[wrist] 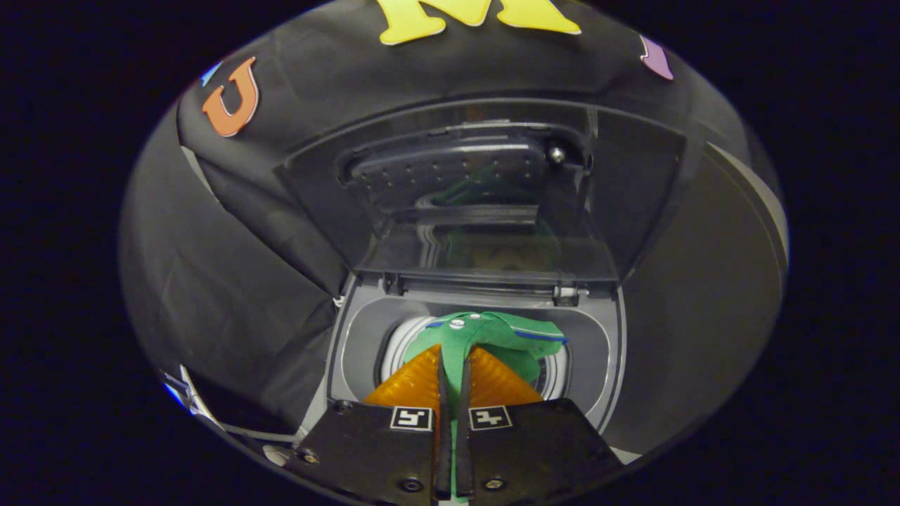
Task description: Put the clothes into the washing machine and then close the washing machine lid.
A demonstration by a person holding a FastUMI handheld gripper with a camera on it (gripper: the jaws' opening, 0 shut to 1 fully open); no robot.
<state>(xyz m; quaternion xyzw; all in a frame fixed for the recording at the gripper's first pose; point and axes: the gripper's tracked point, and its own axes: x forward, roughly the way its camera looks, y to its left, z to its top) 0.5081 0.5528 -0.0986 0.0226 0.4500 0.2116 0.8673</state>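
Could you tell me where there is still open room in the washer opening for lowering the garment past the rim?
The gripper is shut on the green garment, held above the drum opening. White drum wall shows either side of the cloth, so gaps remain there. The grey rim around it is bare. It is crowded ahead, where cloth drapes toward the raised lid hinge.

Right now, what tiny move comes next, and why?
Probably lower the green garment a little deeper into the washing machine drum, then open. The gripper jaws are pinched shut on it above the opening, and the lid stands raised.
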